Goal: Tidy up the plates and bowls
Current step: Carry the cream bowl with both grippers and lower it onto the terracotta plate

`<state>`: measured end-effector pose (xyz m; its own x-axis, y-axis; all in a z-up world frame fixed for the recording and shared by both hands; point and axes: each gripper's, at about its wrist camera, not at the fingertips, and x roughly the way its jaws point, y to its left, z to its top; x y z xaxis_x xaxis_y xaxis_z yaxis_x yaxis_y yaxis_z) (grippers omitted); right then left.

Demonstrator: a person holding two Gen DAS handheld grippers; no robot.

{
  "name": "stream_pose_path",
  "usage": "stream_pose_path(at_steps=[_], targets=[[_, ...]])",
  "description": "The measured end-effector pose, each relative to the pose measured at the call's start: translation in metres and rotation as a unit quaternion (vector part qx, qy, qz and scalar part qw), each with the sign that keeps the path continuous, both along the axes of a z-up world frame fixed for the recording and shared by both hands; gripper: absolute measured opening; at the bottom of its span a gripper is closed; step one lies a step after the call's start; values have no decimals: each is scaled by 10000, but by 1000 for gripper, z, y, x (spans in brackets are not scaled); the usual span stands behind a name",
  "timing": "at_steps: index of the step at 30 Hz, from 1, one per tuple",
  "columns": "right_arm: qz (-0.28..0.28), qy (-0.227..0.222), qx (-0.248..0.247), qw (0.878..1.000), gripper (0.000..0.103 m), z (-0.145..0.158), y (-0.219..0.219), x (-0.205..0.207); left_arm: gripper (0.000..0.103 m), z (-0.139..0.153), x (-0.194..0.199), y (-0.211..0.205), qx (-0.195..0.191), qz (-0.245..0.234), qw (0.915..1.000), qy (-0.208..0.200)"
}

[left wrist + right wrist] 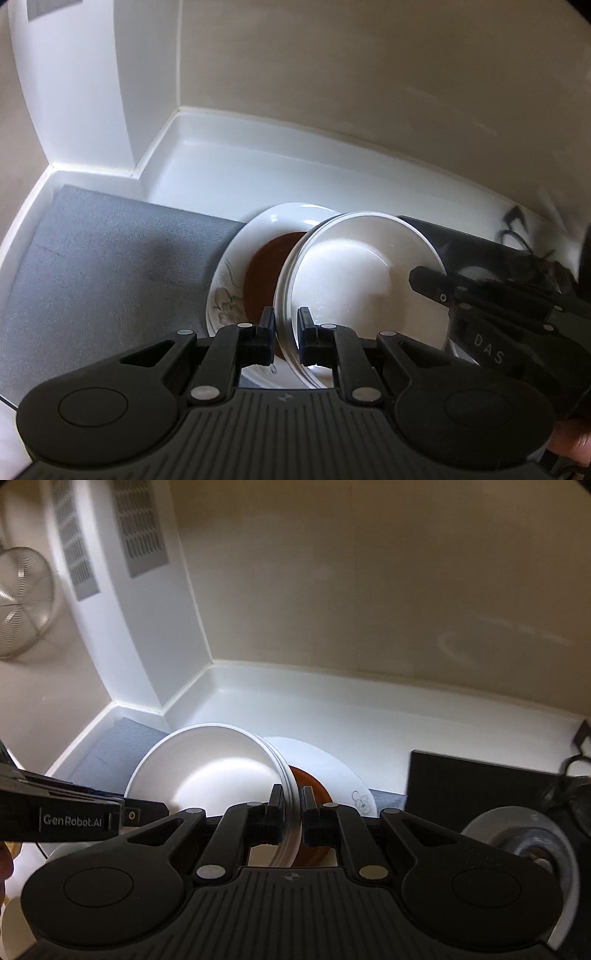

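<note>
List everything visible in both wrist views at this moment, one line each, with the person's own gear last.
stacked white bowls: a few nested, exact count unclear, white, held by the rim from two sides above the floral plate
floral plate: one, white with grey flower print, on the grey mat
brown dish: one, brown, on the floral plate
grey mat: one, grey, on the white counter
white counter: one, white, in a wall corner
wire mesh cover: one, silver, far left
left gripper: black, shut on the bowls' rim
right gripper: black, shut on the opposite rim
</note>
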<state>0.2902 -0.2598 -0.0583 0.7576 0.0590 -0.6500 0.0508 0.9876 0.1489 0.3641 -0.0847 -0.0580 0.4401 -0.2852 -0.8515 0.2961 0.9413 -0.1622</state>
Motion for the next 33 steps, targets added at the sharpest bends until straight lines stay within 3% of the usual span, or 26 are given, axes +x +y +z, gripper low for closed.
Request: stream_pose_path(at_steps=[10, 33], targets=[[-110, 426, 320, 9985, 9, -30, -10, 46, 12, -25, 37, -13, 203, 97, 9994, 280], [-234, 750, 467, 9958, 10, -60, -15, 69, 12, -61, 63, -20, 442, 41, 9976, 523]])
